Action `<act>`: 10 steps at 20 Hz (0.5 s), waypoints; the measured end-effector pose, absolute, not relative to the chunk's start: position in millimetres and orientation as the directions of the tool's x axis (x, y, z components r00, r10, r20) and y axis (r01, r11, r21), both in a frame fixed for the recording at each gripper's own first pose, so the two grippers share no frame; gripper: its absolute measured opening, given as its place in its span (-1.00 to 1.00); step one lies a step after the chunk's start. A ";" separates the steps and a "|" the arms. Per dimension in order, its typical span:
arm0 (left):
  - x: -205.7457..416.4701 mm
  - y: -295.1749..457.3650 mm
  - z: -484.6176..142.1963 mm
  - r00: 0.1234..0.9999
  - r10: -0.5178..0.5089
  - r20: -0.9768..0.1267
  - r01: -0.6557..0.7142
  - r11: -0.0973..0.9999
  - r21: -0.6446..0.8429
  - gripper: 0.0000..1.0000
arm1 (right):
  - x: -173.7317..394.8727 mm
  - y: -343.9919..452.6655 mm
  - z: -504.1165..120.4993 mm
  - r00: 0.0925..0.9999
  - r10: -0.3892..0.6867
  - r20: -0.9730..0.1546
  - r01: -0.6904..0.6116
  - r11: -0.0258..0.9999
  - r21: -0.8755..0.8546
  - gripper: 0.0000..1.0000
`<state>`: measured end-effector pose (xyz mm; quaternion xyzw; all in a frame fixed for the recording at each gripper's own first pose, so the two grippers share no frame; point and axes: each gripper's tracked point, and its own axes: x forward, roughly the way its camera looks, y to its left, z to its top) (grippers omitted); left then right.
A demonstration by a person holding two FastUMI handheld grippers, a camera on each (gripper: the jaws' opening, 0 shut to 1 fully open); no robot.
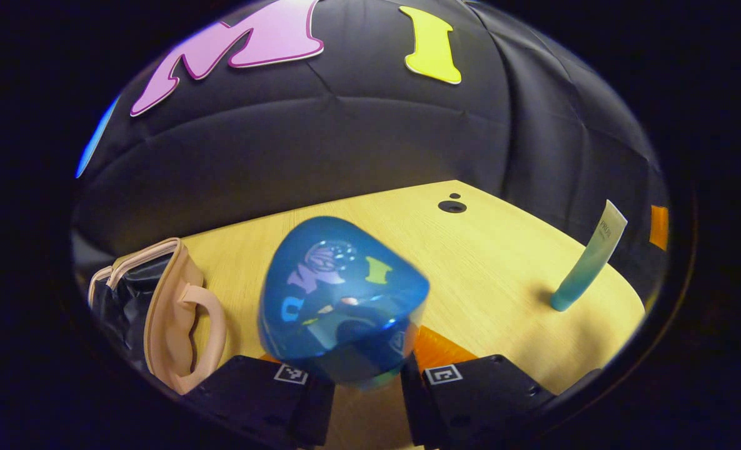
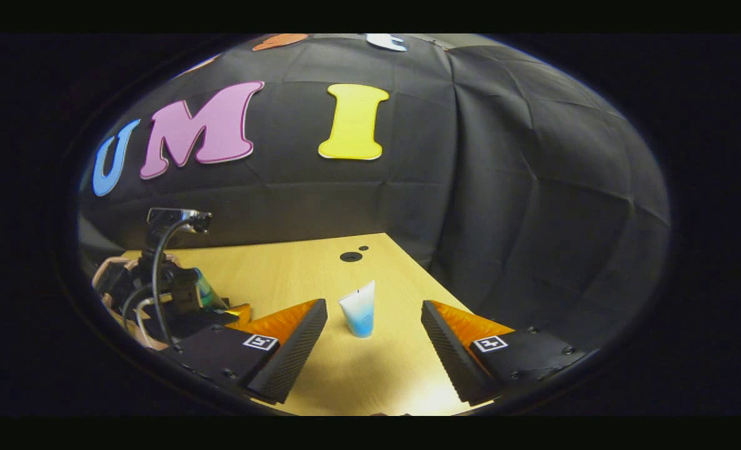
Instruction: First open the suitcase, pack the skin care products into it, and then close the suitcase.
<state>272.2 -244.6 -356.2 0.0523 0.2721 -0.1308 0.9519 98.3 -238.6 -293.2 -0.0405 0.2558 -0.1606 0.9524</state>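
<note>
One suitcase (image 1: 164, 312), pale pink with a carry handle, stands unzipped at the tabletop's (image 1: 501, 275) left edge, its dark lining showing; what lies inside cannot be told. Between the left gripper's (image 1: 367, 375) fingers sits a glossy blue jar (image 1: 339, 300), both fingers pressed against it, raised just beside the suitcase. Near the right edge stands a teal tube (image 1: 586, 262), cap down. Ahead of it the right gripper (image 2: 373, 350) spreads wide, holding nothing.
</note>
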 end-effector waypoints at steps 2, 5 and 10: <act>271.5 -245.7 -355.5 0.815 -0.238 -0.528 0.285 0.959 0.008 -0.06 | 110.9 -243.0 -311.6 0.806 -0.327 -0.494 0.272 0.945 -0.181 0.94; 268.7 -246.4 -355.9 0.807 -0.252 -0.534 0.296 0.955 -0.003 -0.09 | 125.9 -248.4 -347.8 0.773 -0.332 -0.540 0.289 0.943 -0.165 0.94; 267.3 -246.4 -357.3 0.801 -0.261 -0.539 0.303 0.953 -0.010 -0.10 | 140.2 -267.3 -378.5 0.736 -0.380 -0.561 0.345 0.923 -0.172 0.94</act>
